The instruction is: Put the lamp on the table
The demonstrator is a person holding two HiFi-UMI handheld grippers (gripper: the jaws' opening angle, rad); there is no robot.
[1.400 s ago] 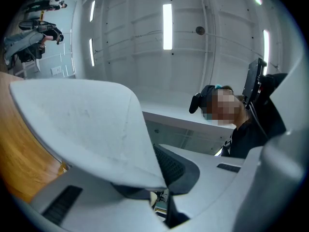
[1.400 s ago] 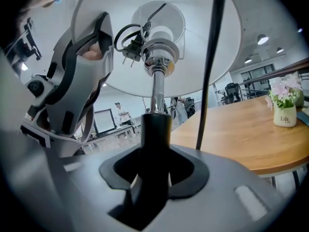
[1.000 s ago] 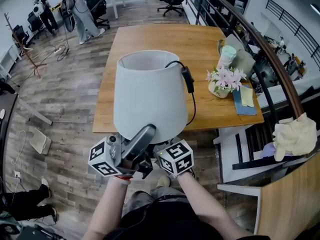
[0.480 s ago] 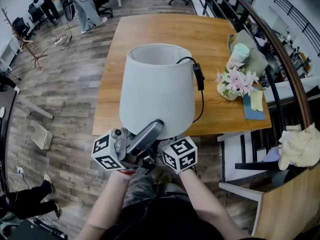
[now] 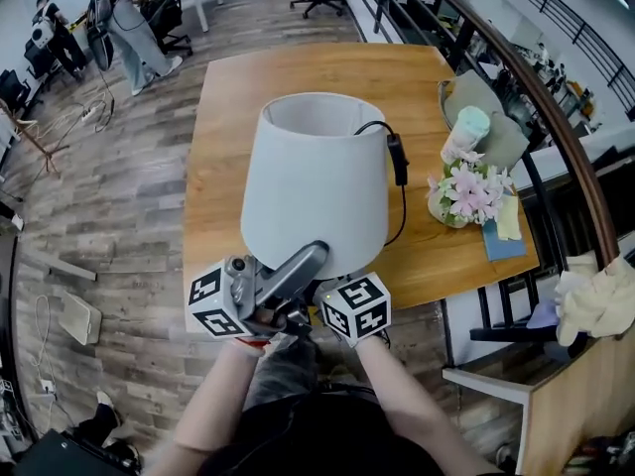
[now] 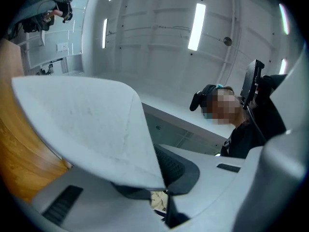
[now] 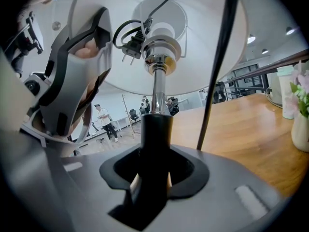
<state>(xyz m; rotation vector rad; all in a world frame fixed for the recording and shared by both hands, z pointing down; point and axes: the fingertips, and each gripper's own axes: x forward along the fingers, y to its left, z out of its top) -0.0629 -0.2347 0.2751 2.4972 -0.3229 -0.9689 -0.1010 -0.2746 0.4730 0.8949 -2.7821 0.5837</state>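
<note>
A lamp with a pale grey shade point(image 5: 316, 181) hangs upright over the front part of the wooden table point(image 5: 298, 67). Its black cord and switch point(image 5: 399, 162) dangle down the shade's right side. My left gripper point(image 6: 164, 178) is shut on the shade's lower rim, and one long finger point(image 5: 298, 266) shows against the shade. My right gripper point(image 7: 153, 178) is shut on the lamp's black stem point(image 7: 155, 129) under the shade. The chrome neck and the plug point(image 7: 131, 47) show above it. In the head view the shade hides the right jaws, and only their marker cube point(image 5: 355, 307) shows.
A vase of pink flowers point(image 5: 464, 191), a pale green cup point(image 5: 466, 127) and a blue book with yellow notes point(image 5: 506, 231) stand along the table's right edge. A dark railing point(image 5: 536, 97) runs on the right. A person point(image 5: 129, 28) and office chairs are far off.
Both grippers have carried the lamp forward, so the shade now hangs further over the table's front edge. The grip on the shade and stem is the same.
</note>
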